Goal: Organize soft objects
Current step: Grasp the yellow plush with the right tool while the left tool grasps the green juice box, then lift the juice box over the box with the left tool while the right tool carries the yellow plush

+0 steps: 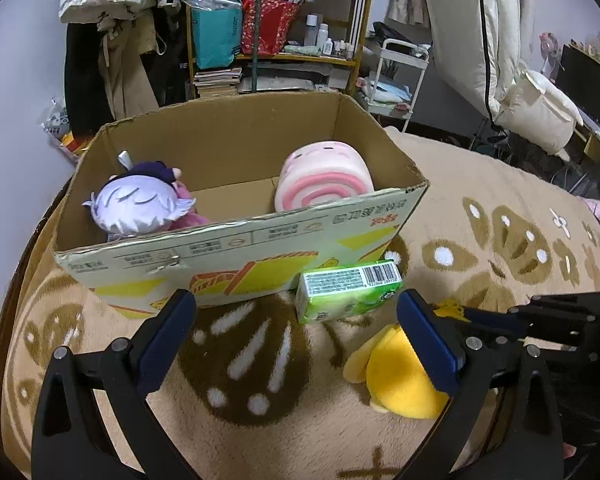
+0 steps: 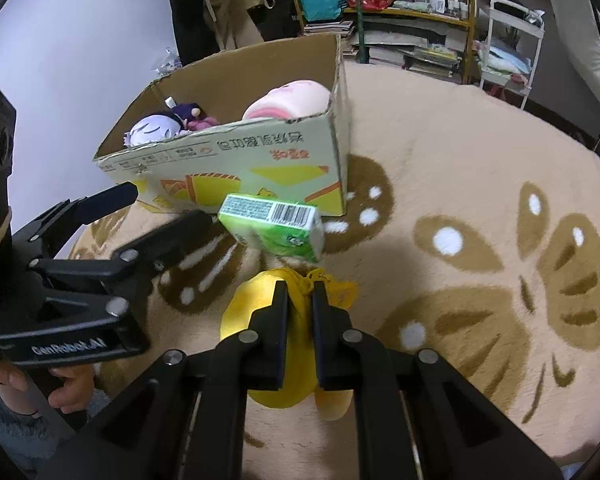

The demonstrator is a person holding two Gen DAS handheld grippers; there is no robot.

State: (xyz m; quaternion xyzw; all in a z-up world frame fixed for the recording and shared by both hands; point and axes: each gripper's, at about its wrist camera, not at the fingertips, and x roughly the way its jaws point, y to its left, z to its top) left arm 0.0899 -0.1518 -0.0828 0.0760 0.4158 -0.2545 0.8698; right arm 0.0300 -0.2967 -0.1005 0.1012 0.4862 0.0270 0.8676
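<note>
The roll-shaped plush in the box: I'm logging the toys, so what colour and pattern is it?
Pink-and-white spiral roll-shaped plush, clearest in the left wrist view.

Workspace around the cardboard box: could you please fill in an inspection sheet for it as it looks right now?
Surface: beige patterned rug, fluffy, brown leaf shapes.
Job's things: cardboard box open on the rug; purple-haired plush doll in its left end, pink roll plush in its right end; yellow plush outside the box, in front of it.
Clutter: green tissue pack on the rug against the box front.
Grippers: right tool shut on the yellow plush; left tool open, nothing between its fingers.
Cables: nothing seen near the work.
Surroundings: crowded shelf, hanging coats, white trolley.
</note>
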